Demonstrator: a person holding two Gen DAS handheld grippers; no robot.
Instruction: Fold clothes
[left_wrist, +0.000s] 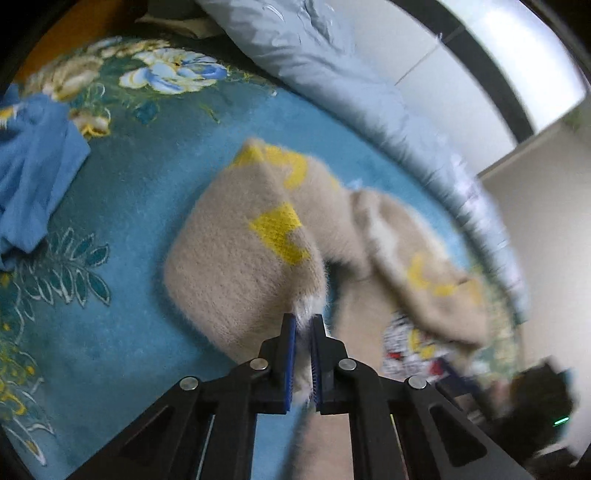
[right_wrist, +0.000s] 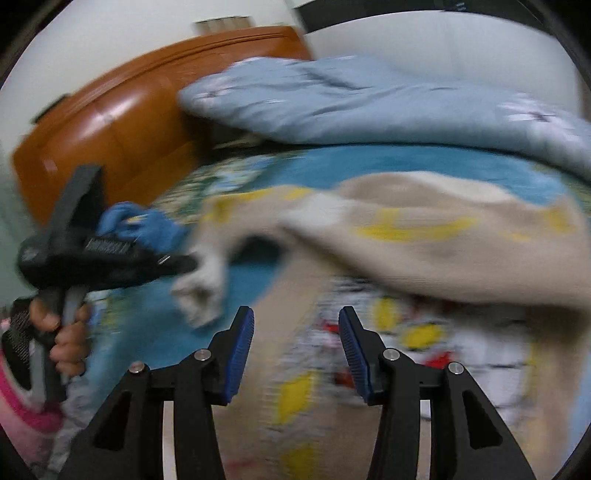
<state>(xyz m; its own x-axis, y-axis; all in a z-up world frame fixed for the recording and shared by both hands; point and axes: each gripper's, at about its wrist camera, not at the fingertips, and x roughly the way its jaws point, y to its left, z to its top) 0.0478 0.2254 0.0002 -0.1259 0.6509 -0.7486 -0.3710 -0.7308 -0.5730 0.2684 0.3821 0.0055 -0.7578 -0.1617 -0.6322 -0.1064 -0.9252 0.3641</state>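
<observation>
A fuzzy beige sweater with yellow patches lies on a bed covered by a teal floral bedspread. The left claw is clenched on a pale edge of the sweater, lifting it off the bed. The right claw is released, jaws apart above the sweater's cartoon-printed front. A blue garment lies near the headboard, and a light blue duvet is heaped along the far side.

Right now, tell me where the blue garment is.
In the left wrist view the blue garment lies crumpled at the far left on the floral bedspread, apart from the beige sweater pinched in the left gripper.
</observation>
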